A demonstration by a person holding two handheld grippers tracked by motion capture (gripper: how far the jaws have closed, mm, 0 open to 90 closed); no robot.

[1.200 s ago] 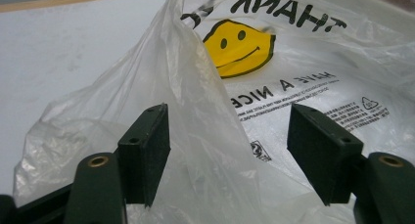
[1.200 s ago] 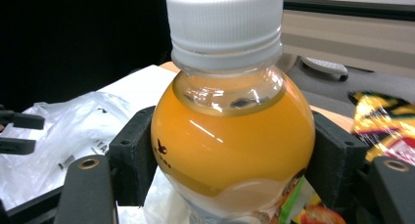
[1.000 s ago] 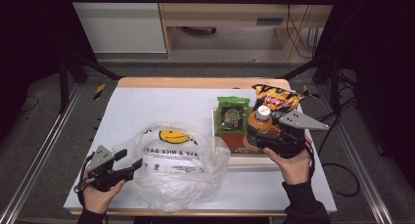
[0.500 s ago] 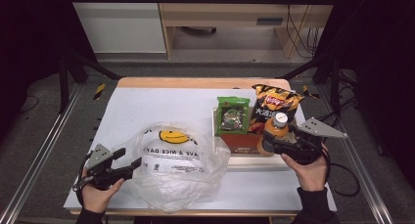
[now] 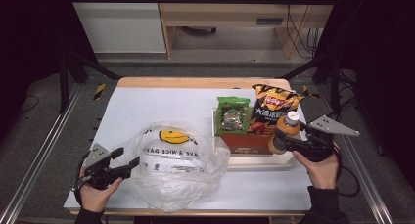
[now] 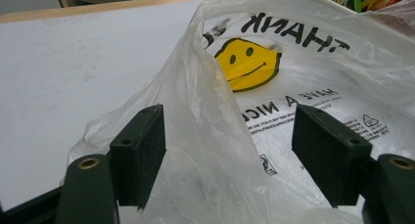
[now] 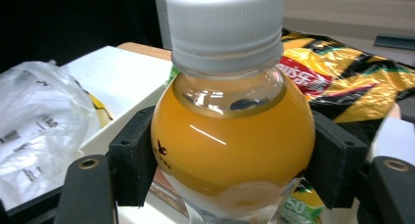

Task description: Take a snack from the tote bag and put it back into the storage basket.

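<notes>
right gripper (image 5: 286, 142): clenched on the juice bottle (image 5: 285, 131) – should stay upright
left gripper (image 5: 128, 161): jaws apart around the plastic bag's (image 5: 176, 160) 9 o'clock edge – needs to pinch film

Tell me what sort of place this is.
Probably a lab recording station, not a shop: a white table framed by metal rails and dark curtains, with groceries staged on it, a smiley plastic bag and an orange juice bottle.

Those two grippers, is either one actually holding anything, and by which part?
The right gripper clamps the orange juice bottle by its rounded body, below the white cap. The left gripper is open around a fold of the plastic bag, holding nothing.
</notes>
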